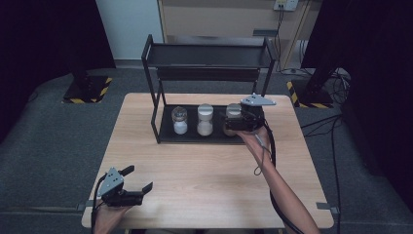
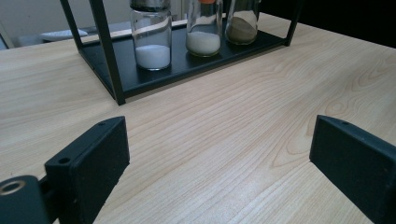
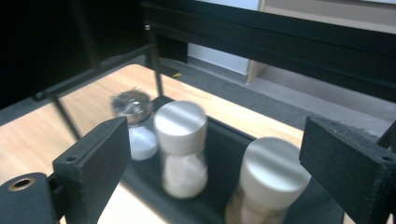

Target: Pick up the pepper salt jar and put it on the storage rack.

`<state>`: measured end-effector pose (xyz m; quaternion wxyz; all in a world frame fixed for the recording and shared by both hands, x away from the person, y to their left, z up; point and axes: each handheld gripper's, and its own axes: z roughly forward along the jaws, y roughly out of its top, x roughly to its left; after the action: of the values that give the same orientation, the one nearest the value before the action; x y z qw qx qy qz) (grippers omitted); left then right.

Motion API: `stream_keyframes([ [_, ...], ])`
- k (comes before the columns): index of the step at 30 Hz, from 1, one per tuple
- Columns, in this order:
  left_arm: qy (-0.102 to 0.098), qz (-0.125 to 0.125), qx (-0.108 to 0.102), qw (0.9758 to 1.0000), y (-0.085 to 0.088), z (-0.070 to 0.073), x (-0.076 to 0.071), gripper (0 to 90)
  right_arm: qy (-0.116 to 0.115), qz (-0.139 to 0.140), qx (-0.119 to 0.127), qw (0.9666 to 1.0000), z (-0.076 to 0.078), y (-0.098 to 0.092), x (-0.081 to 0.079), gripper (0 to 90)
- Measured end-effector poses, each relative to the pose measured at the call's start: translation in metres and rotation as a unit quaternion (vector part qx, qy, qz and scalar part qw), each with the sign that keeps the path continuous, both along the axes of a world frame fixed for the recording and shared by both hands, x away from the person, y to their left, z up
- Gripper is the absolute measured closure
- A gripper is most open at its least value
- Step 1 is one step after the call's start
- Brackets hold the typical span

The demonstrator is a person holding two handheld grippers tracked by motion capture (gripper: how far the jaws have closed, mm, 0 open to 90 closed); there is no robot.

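Table (image 1: 204, 165) carries a black two-tier rack (image 1: 207, 53) at its 12 o'clock half; three jars stand in a row on the rack's bottom tray. Right gripper (image 1: 238, 122) hovers at the rightmost jar (image 1: 233, 118), the one with brown contents, jaws spread wide and holding nothing; in the right gripper view that jar (image 3: 271, 182) sits between the jaws, closer to the right one, with the middle jar (image 3: 182, 149) also partly inside the gap. Main risk, as I judge it: closing from here could catch or nudge the middle jar, since the two stand close, and tip it against the left jar (image 3: 135, 126). Second risk: lifting too steeply would knock the lid into the rack's upper shelf; the rack's right post (image 1: 267, 73) is also near the gripper at 1 o'clock. A grip high on the smooth lid might slip. The brown jar stands upright, long axis vertical, lid up. Left gripper (image 1: 139, 181) rests near the table's 7 o'clock corner, jaws wide apart, empty, aimed toward the rack.
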<state>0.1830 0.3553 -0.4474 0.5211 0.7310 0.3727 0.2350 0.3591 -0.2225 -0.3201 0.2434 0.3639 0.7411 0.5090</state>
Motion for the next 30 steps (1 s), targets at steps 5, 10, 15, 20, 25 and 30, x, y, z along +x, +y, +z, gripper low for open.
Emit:
stream_keyframes([
  [5,-0.002,-0.002,0.000,1.0000,0.000,-0.001,0.000,3.9,0.011,0.016,0.010,0.9998,-0.005,-0.014,-0.014,9.1],
  [10,-0.002,-0.003,0.002,1.0000,0.001,-0.001,0.000,3.9,0.004,0.033,0.016,0.9993,-0.008,-0.024,-0.031,9.0],
  [15,-0.004,-0.004,0.002,1.0000,0.001,0.000,-0.001,3.9,-0.006,0.050,0.016,0.9986,-0.007,-0.031,-0.052,9.0],
  [20,-0.004,-0.005,0.002,1.0000,0.001,0.000,-0.001,3.8,-0.013,0.069,0.014,0.9975,-0.010,-0.039,-0.072,8.8],
  [25,-0.003,-0.004,0.002,1.0000,0.001,0.000,-0.001,3.8,-0.017,0.075,0.002,0.9970,-0.015,-0.046,-0.092,8.6],
  [30,-0.003,-0.004,0.002,1.0000,0.001,0.000,-0.001,3.8,-0.028,0.074,-0.008,0.9968,-0.024,-0.055,-0.111,8.5],
])
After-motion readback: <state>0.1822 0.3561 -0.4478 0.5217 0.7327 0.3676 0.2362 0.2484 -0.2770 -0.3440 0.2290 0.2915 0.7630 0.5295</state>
